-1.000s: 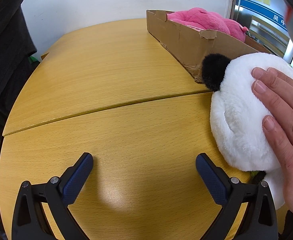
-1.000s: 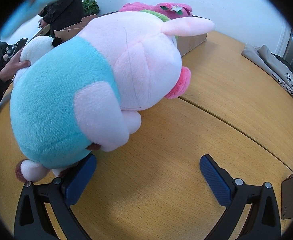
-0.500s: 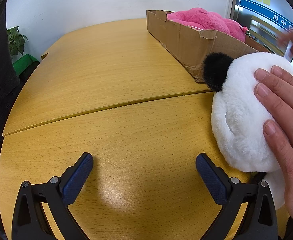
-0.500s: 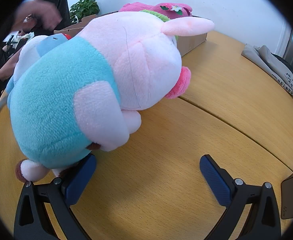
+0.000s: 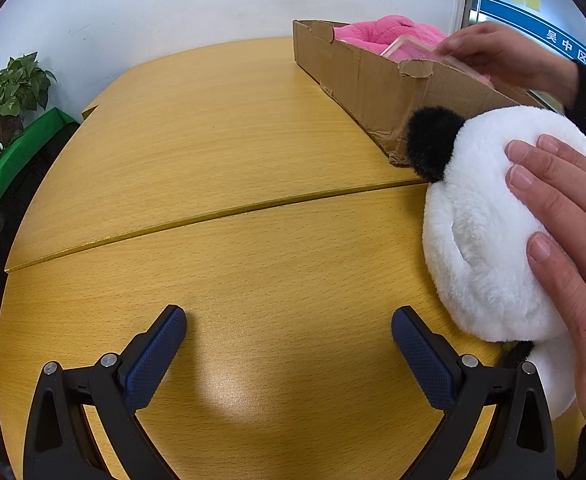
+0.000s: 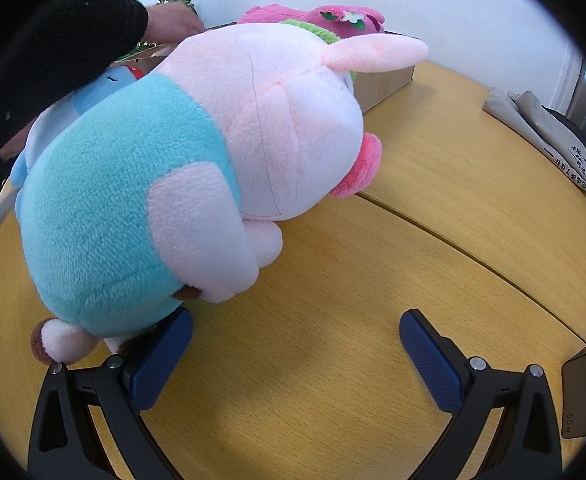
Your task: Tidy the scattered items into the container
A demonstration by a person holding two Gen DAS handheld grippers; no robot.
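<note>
Claws left and right gape empty beside a pink-and-teal plush pig.

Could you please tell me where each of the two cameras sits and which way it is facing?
Left wrist: on the open left gripper, low over the table, facing the cardboard box; a hand rests on the panda plush.
Right wrist: on the open right gripper, facing the pig plush.
Shared: table, box, pink plush.
</note>
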